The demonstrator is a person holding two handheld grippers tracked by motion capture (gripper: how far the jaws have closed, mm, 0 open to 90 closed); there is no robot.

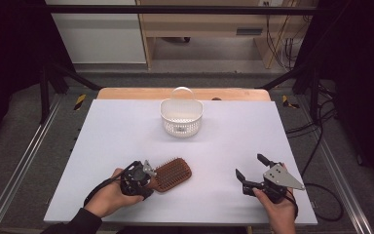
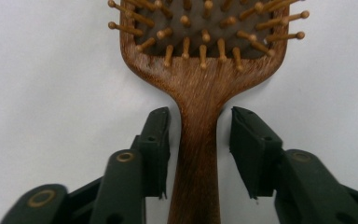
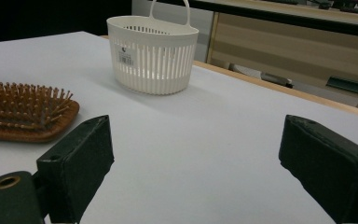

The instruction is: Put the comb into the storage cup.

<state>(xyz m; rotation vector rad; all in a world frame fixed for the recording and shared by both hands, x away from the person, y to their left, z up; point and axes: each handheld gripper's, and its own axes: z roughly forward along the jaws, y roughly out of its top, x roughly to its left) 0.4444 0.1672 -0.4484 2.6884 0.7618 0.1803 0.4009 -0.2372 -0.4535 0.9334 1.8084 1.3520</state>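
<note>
Hairbrush: the wooden hairbrush (image 1: 171, 174) lay flat on the tabletop (image 1: 126, 131), bristles up, near the front edge and left of the middle; its paddle head pointed toward the right, its handle toward the left front corner.
Hairbrush handle: in the left gripper view the handle (image 2: 196, 154) ran straight up between the two black jaws, widening into the head with its ball-tipped wooden pins.
Left gripper: the left gripper (image 1: 143, 179) sat at the handle end of the brush, held in the person's left hand (image 1: 113, 195). Its jaws stood on either side of the handle, narrowed close to it; a thin gap showed at each pad, so they were not yet pressing the wood.
Right gripper: the right gripper (image 1: 253, 169) rested near the front right corner of the tabletop, well apart from the brush, held in the person's right hand (image 1: 277, 207). Its jaws were spread wide with bare tabletop between them.
Basket: a white slotted plastic basket (image 1: 181, 117) with an arched handle stood upright near the back edge, about the middle, well apart from brush and grippers. A small label showed on its wall in the right gripper view.
Tabletop: pale grey sheet over a wooden board whose strip showed along the back edge.
</note>
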